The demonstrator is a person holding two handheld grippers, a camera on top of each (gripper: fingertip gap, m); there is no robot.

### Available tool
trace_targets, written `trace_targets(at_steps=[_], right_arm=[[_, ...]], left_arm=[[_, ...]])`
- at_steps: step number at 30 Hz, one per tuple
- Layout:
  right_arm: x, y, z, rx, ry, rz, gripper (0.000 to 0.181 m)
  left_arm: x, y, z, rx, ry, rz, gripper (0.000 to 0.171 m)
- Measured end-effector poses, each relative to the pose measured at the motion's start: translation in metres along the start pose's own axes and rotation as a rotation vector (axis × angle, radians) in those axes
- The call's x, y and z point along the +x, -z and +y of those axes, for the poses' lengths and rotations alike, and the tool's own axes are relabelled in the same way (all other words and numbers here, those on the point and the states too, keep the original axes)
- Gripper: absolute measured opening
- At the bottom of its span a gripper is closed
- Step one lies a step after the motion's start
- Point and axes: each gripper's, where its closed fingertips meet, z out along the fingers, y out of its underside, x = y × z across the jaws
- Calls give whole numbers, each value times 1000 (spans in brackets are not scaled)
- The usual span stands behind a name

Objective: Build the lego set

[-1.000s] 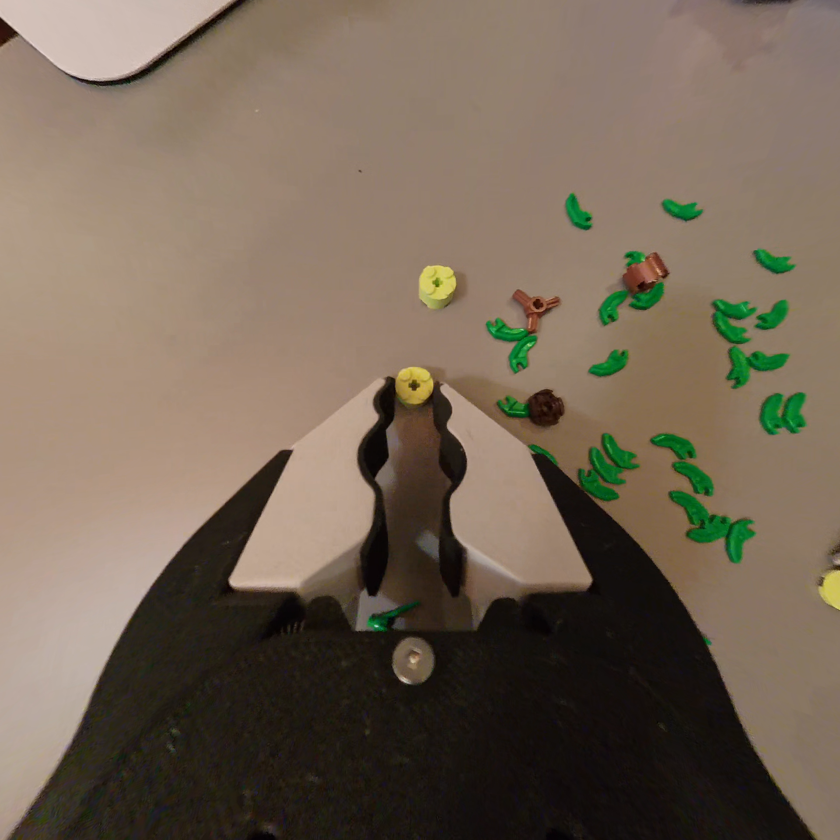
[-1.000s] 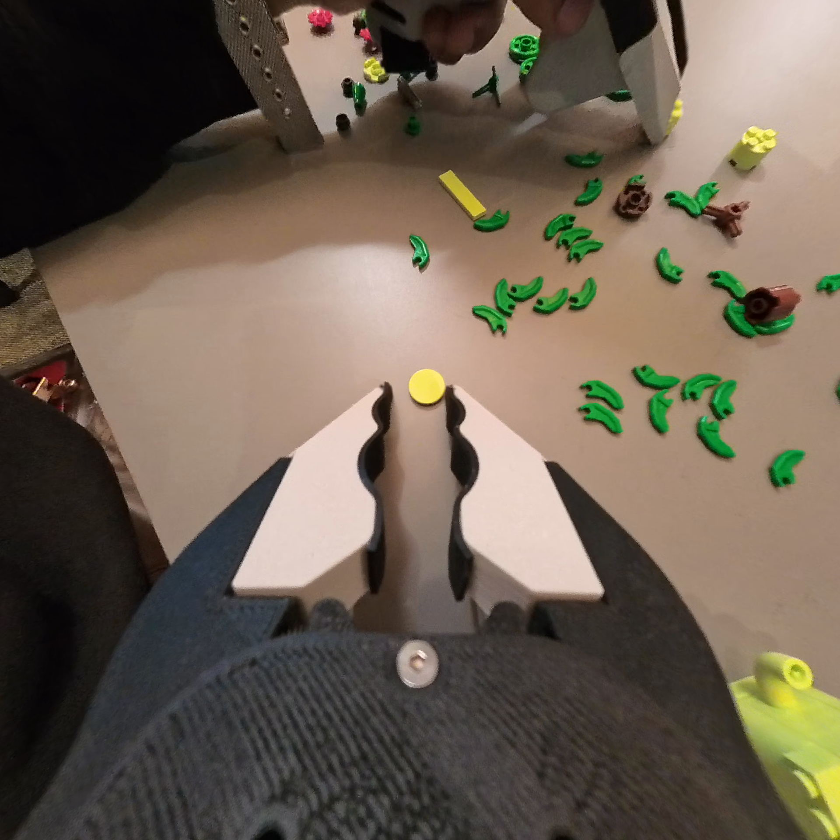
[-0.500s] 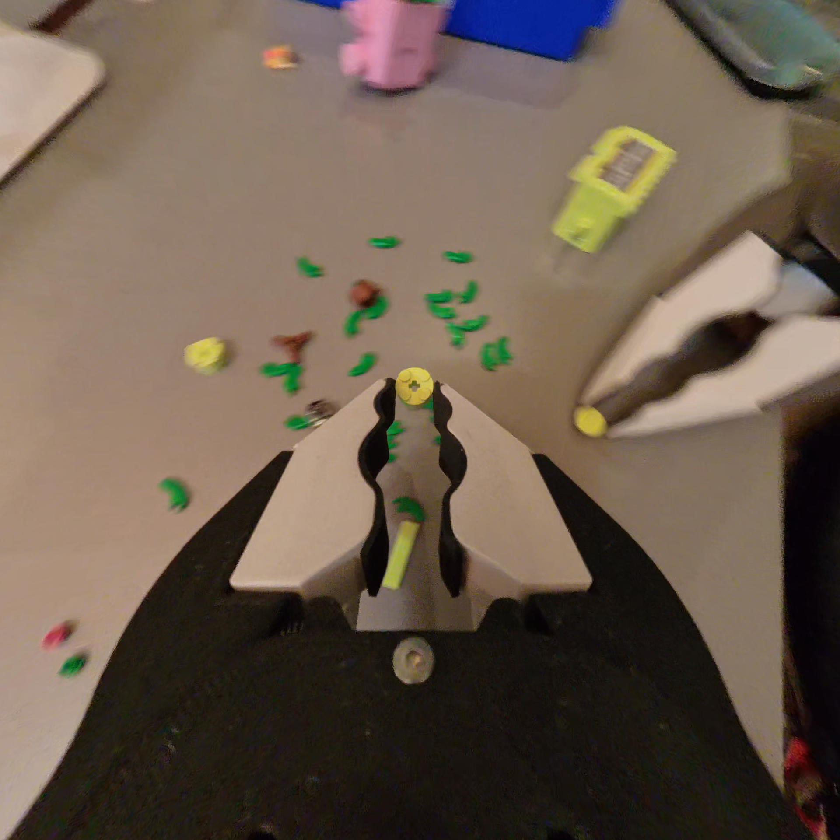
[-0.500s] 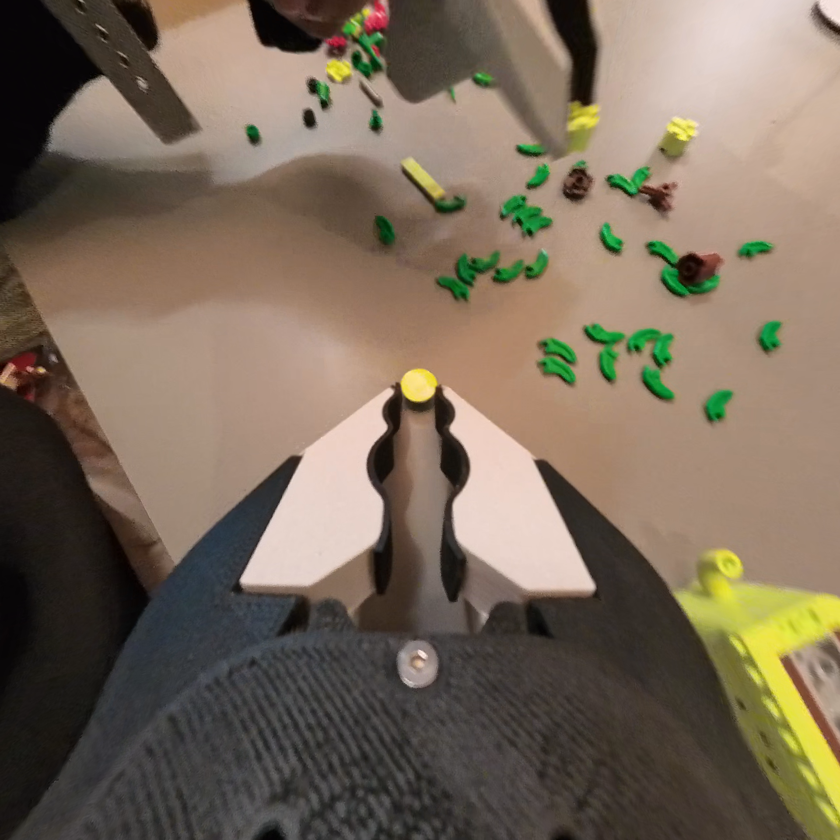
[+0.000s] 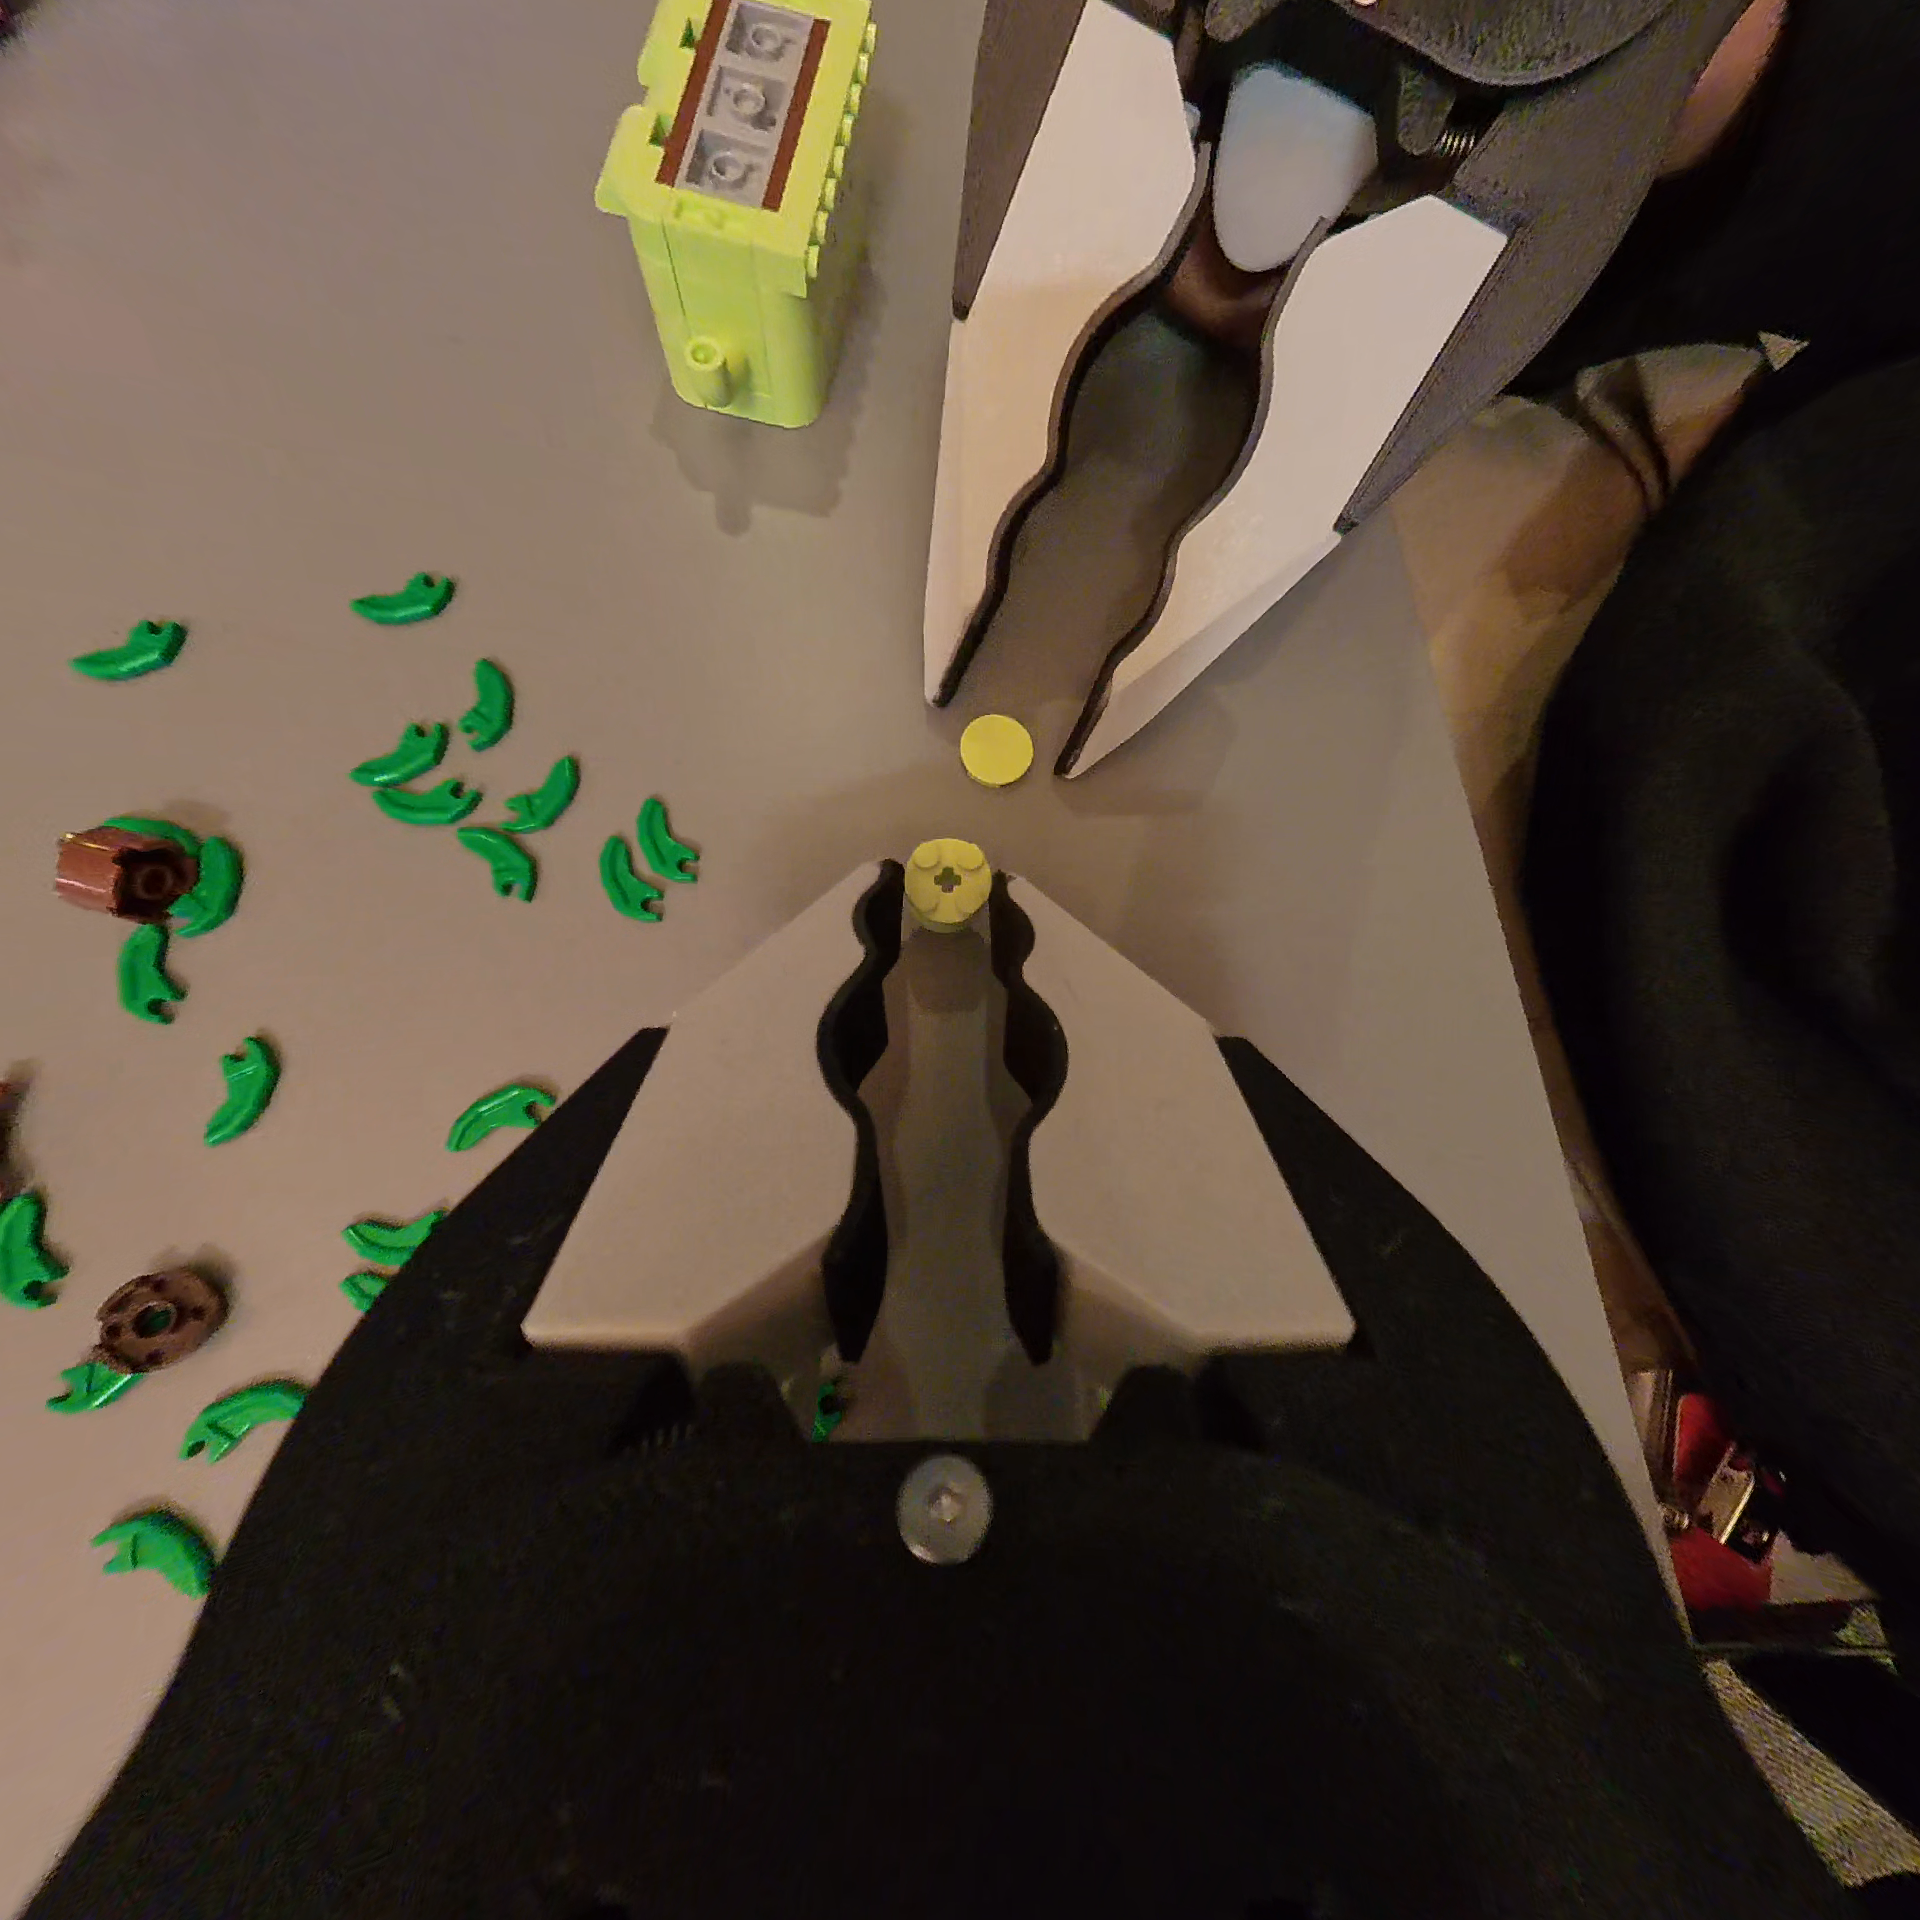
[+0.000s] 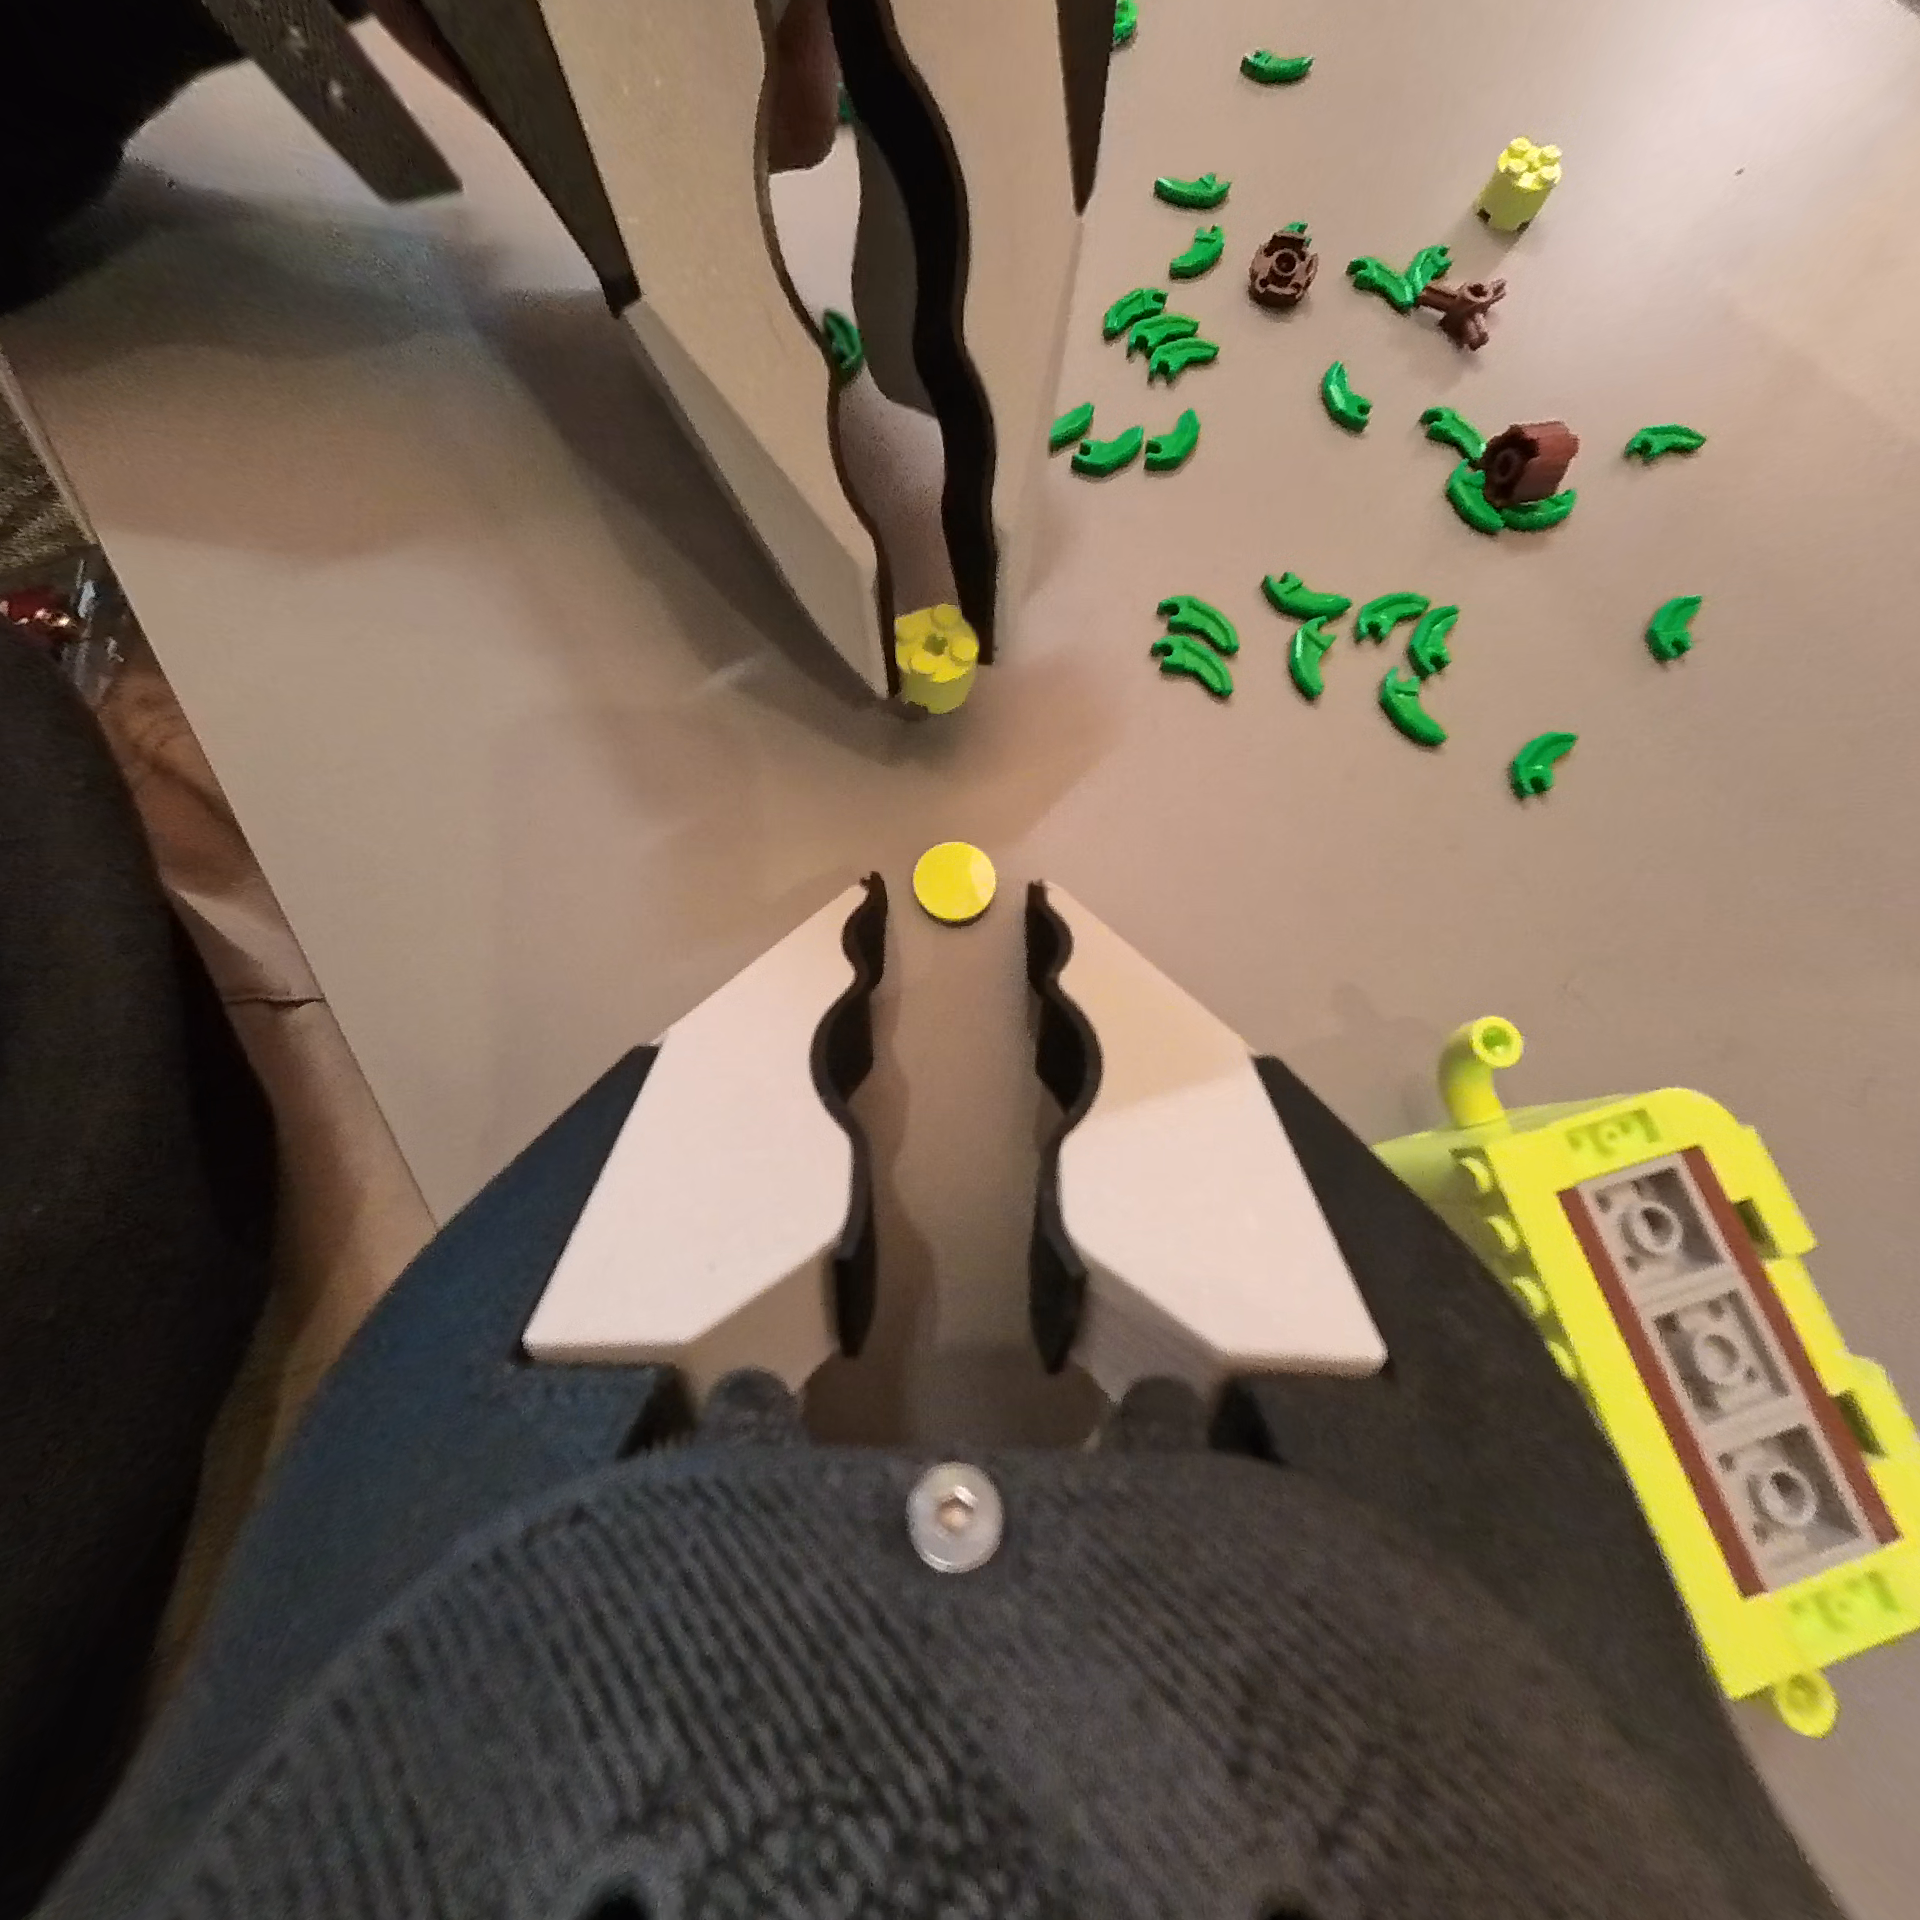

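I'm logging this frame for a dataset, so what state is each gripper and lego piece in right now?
left gripper: shut on the round lime brick.
round lime brick: pinched at the fingertips, studs up.
right gripper: open, tips either side of the yellow disc.
yellow disc: flat on the table, not gripped.
lime block assembly: lying on the table.
green leaf pieces: scattered loose.

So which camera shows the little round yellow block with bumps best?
The right wrist view: the round yellow block shows its side and bumpy top there. The left wrist view shows only its top, pinched between the left tongs.
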Motion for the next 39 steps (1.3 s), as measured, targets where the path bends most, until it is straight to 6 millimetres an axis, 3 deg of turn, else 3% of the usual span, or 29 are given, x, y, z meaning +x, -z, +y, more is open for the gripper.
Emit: trace_targets(at_steps=[17, 20, 23, 25, 28, 32, 36, 39], right_arm=[[5, -2, -1, -3, -40, 10, 14], [7, -2, -2, 2, -37, 30, 41], [-1, -5, -15, 48, -14, 26, 43], [-8, -9, -21, 56, 15, 30, 41], [-2, -17, -22, 20, 98, 143, 36], [1, -23, -24, 5, 131, 192, 12], [6, -17, -28, 49, 1, 165, 11], [10, -3, -45, 200, -198, 93, 11]], left_arm=[[1, -6, 6, -7, 20, 25, 17], [2, -10, 6, -12, 18, 30, 16], [0, -10, 7, -12, 22, 27, 13], [-2, -8, 8, -9, 33, 22, 6], [-1, -4, 6, 19, 60, 56, 1], [1, 1, 3, 54, 83, 88, 0], [-7, 9, 4, 61, 63, 26, 13], [-11, 12, -4, 98, 47, -11, 24]])
